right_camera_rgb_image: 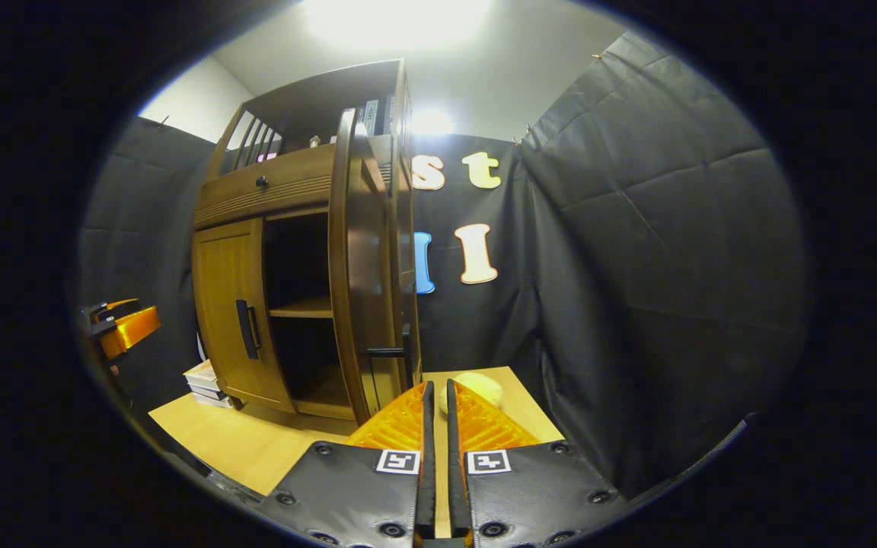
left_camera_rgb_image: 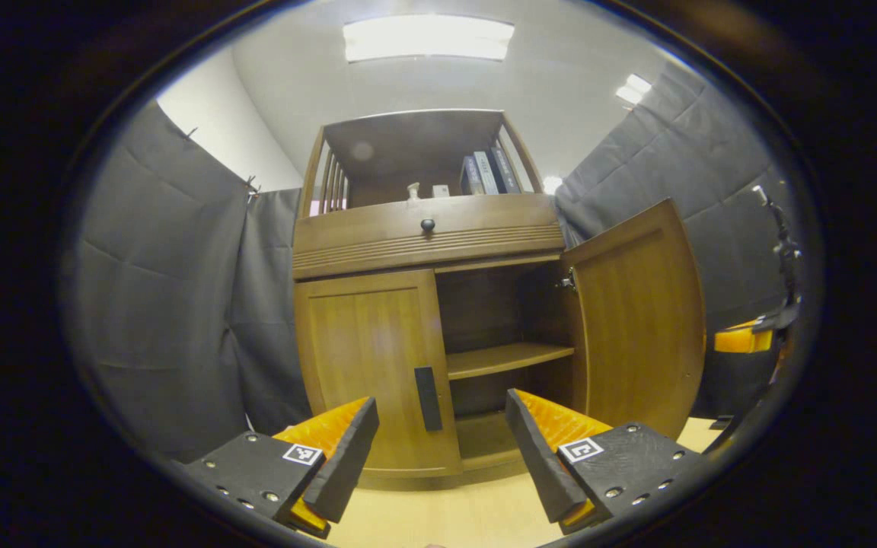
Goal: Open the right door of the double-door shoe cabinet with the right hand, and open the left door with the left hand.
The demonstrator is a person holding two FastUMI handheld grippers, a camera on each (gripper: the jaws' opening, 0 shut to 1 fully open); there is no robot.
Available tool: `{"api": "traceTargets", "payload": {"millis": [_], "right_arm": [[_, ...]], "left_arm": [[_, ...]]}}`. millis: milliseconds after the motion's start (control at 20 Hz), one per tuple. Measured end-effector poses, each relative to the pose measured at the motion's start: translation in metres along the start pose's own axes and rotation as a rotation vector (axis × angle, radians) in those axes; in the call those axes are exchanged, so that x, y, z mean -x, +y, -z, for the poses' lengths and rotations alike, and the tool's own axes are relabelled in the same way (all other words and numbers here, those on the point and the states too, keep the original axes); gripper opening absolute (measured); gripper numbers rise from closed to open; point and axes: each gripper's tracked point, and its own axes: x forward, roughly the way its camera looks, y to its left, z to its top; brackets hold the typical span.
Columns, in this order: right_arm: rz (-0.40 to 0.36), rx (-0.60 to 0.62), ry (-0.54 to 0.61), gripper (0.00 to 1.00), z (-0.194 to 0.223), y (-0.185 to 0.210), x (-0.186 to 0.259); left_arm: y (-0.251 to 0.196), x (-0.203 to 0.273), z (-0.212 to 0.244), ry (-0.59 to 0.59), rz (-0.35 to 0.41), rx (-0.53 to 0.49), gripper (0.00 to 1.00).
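Observation:
The wooden shoe cabinet stands straight ahead in the left gripper view. Its left door is closed, with a black handle at its inner edge. The right door is swung wide open, baring a shelf. My left gripper is open, a short way in front of the left door's handle and level with it. In the right gripper view the open right door stands edge-on, its handle just beyond my right gripper, which is shut on nothing.
The cabinet sits on a light wooden table enclosed by black cloth walls. A pale round object lies on the table right of the cabinet. A small stack of books rests at its left. A drawer with a knob lies above the doors.

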Motion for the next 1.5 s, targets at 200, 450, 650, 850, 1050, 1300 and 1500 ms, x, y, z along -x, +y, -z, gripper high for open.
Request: {"api": "traceTargets", "payload": {"millis": [200,450,650,850,1050,1300,1500], "right_arm": [[0.075,-0.022,-0.061,1.00,-0.017,-0.018,0.026],[0.184,-0.014,-0.063,0.96,-0.009,-0.040,0.046],[0.251,-0.017,-0.060,0.96,-0.012,-0.051,0.048],[0.288,-0.009,-0.069,0.92,-0.018,-0.049,0.047],[0.307,-0.003,-0.055,0.92,-0.013,-0.042,0.044],[0.324,0.006,-0.036,0.96,-0.008,-0.034,0.038],[0.324,0.011,-0.039,0.96,-0.008,-0.030,0.039]], "left_arm": [[0.003,-0.046,0.013,0.003,0.015,0.026,0.99],[0.016,-0.095,0.041,0.027,0.001,0.042,0.99],[0.030,-0.130,0.067,0.053,-0.020,0.050,0.99],[0.038,-0.162,0.087,0.066,-0.024,0.072,0.99],[0.040,-0.188,0.103,0.082,-0.009,0.085,0.99],[0.035,-0.208,0.119,0.102,0.022,0.108,0.98],[0.028,-0.217,0.129,0.124,0.051,0.116,0.80]]}}
